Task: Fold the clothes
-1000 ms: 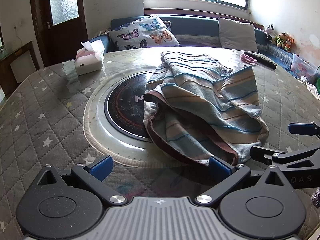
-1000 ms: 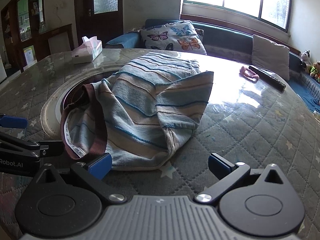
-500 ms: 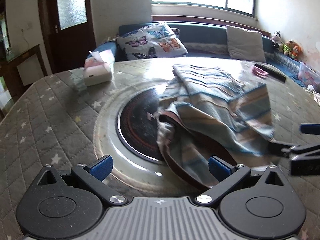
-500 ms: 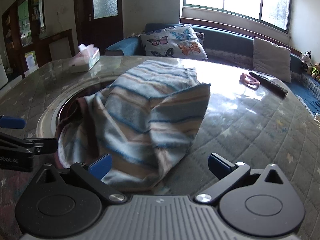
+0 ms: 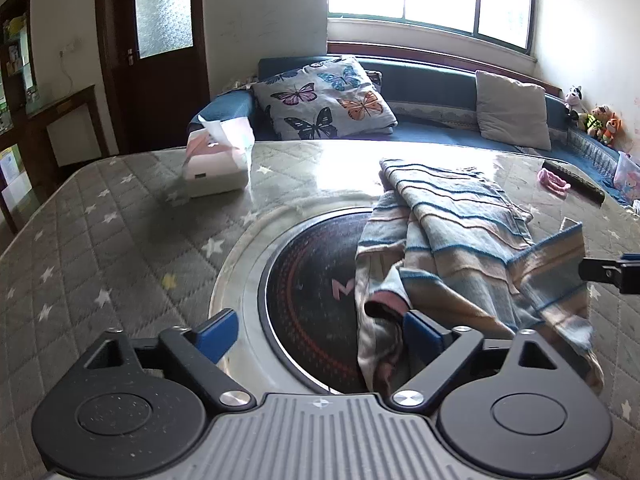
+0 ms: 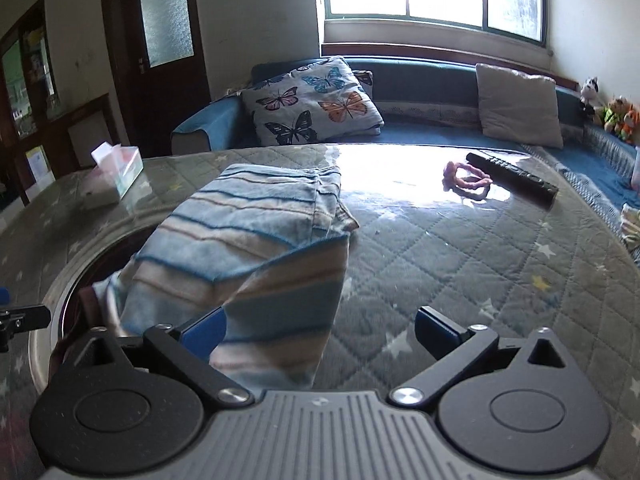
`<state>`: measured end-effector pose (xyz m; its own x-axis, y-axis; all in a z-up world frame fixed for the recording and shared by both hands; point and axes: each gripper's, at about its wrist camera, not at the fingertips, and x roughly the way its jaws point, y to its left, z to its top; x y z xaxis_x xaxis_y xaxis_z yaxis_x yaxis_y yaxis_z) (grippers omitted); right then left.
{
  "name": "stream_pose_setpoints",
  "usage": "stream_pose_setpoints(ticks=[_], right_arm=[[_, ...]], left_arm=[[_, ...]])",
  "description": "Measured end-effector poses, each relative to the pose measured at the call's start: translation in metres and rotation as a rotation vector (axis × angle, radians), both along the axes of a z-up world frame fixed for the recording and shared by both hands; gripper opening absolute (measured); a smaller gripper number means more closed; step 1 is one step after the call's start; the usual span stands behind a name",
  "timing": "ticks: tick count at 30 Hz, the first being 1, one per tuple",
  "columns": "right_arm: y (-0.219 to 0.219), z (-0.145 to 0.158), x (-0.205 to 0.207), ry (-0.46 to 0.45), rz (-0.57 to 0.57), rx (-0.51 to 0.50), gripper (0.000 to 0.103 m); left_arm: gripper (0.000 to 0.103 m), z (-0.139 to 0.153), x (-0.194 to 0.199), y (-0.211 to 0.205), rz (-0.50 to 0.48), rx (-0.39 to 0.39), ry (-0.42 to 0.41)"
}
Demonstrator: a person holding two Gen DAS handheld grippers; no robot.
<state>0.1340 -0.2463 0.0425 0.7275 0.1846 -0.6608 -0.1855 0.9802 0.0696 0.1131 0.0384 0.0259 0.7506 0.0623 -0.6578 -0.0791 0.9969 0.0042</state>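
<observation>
1. Left wrist view: the left gripper (image 5: pixel 320 330) hangs low over the quilted surface (image 5: pixel 120 248), its blue-padded fingers (image 5: pixel 216 334) spread wide apart with nothing clamped between them. A striped garment (image 5: pixel 460 240) lies bunched on the right side of a dark round inset (image 5: pixel 312 292); its near folds touch the right-hand finger. A tissue box (image 5: pixel 218 168) stands well apart at the far left, and the tip of the right gripper (image 5: pixel 612 274) shows at the right edge.

2. Right wrist view: the right gripper (image 6: pixel 320 330) also has its fingers (image 6: pixel 436 330) spread, gripping nothing. A raised fold of the striped garment (image 6: pixel 248 248) drapes against the left-hand finger. A remote control (image 6: pixel 512 178) and a pink hair tie (image 6: pixel 466 176) lie side by side near the far edge of the surface (image 6: pixel 460 272).
</observation>
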Motion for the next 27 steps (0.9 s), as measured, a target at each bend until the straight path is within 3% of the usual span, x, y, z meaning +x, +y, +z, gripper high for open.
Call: stream_pose_setpoints(ticks=[5, 11, 15, 17, 19, 21, 25, 27], right_arm=[[-0.002, -0.009, 0.025, 0.04, 0.002, 0.032, 0.081], [-0.008, -0.018, 0.039, 0.074, -0.001, 0.078, 0.046], [-0.012, -0.019, 0.041, 0.077, 0.005, 0.109, 0.021], [-0.014, -0.018, 0.04, 0.07, 0.006, 0.112, 0.014], [-0.017, -0.016, 0.039, 0.063, 0.006, 0.119, 0.01], [-0.02, -0.013, 0.037, 0.057, 0.005, 0.126, 0.007], [-0.022, -0.01, 0.035, 0.056, 0.014, 0.132, 0.007], [-0.021, -0.012, 0.036, 0.063, 0.016, 0.136, 0.012]], left_arm=[[0.076, 0.0, 0.025, 0.005, -0.016, -0.026, -0.002], [0.053, -0.007, 0.065, 0.003, -0.082, -0.055, 0.013], [0.052, -0.021, 0.091, -0.002, -0.138, -0.085, 0.057], [0.052, -0.027, 0.098, -0.004, -0.157, -0.092, 0.072], [0.052, -0.033, 0.104, -0.005, -0.172, -0.095, 0.082], [0.041, -0.036, 0.108, -0.006, -0.183, -0.101, 0.087], [0.029, -0.042, 0.114, -0.006, -0.209, -0.128, 0.098], [0.017, -0.043, 0.115, -0.007, -0.214, -0.127, 0.095]])
